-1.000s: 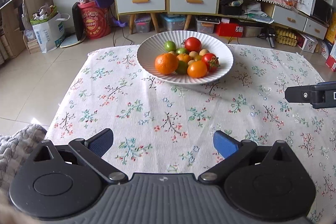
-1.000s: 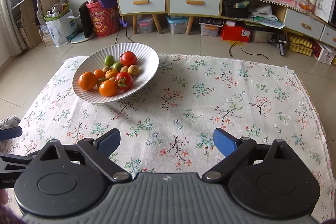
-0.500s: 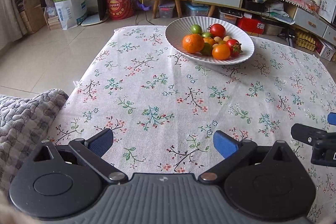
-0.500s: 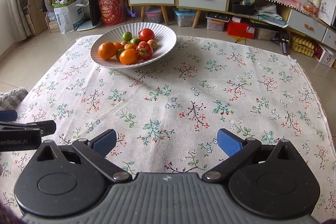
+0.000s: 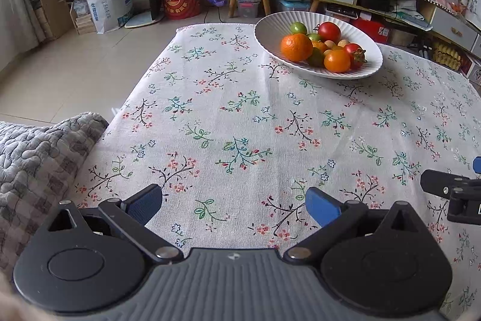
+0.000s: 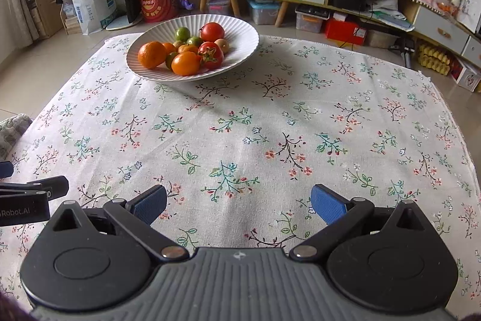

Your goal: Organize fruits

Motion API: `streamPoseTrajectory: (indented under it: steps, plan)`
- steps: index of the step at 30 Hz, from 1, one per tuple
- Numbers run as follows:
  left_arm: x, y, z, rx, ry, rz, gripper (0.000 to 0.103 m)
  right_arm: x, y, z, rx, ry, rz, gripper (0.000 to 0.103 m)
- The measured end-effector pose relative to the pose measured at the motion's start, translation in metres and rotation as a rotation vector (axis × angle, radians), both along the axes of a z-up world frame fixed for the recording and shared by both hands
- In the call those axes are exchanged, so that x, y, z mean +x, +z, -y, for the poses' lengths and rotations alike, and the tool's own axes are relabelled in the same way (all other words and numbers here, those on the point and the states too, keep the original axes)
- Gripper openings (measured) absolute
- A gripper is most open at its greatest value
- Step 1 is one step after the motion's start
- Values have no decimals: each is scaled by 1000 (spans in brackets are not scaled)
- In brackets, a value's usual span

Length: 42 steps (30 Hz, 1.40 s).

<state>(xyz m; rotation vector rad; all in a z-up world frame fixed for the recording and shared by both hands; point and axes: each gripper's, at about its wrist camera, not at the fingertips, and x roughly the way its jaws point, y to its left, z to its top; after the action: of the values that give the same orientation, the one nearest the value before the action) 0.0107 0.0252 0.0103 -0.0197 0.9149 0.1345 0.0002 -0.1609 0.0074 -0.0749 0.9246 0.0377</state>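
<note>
Nearest, the left hand-held gripper [image 5: 233, 205] and the right hand-held gripper [image 6: 239, 203] both hover with jaws spread wide, nothing between them, over the floral-clothed table [image 6: 270, 125]. Farther back, at the table's far edge, the white ribbed bowl [image 6: 240, 33] holds the fruits [image 6: 186, 53]: oranges, tomatoes, green ones.

1. One white ribbed bowl [image 6: 240, 33] stands on the desk [image 6: 270, 125].
2. Two red tomatoes [image 6: 212, 31] lie in it.
3. Two large oranges [image 6: 151, 54] sit at the front.
4. At least three small green fruits [image 6: 182, 33] show.
5. Several smaller orange and tan fruits are partly hidden; their number cannot be told.
6. Two hand-held grippers [image 6: 239, 205] are in view.
</note>
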Motion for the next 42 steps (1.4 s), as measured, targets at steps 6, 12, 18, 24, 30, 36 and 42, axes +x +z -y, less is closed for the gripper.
streamPoseTrajectory:
  steps: [6,12,18,24,30,36,42]
  plan:
    - [-3,3,-3,-25,-2,2,95,-5,2,-6,-8,28,4,102]
    - [-4,4,-4,-30,-4,5,95,-7,3,-10,-20,40,11,102]
    - [-5,4,-5,-29,-5,4,95,-4,4,-9,-17,35,13,102]
    - [-6,5,-2,-28,-12,14,95,-4,5,-9,-10,29,10,102]
    - [-5,4,0,-29,-16,9,95,-4,4,-10,-10,26,9,102]
    - [-7,6,4,-28,-19,17,95,-7,6,-10,-21,19,25,102]
    - [-6,7,9,-19,-21,27,95,-8,3,-9,-33,15,17,102]
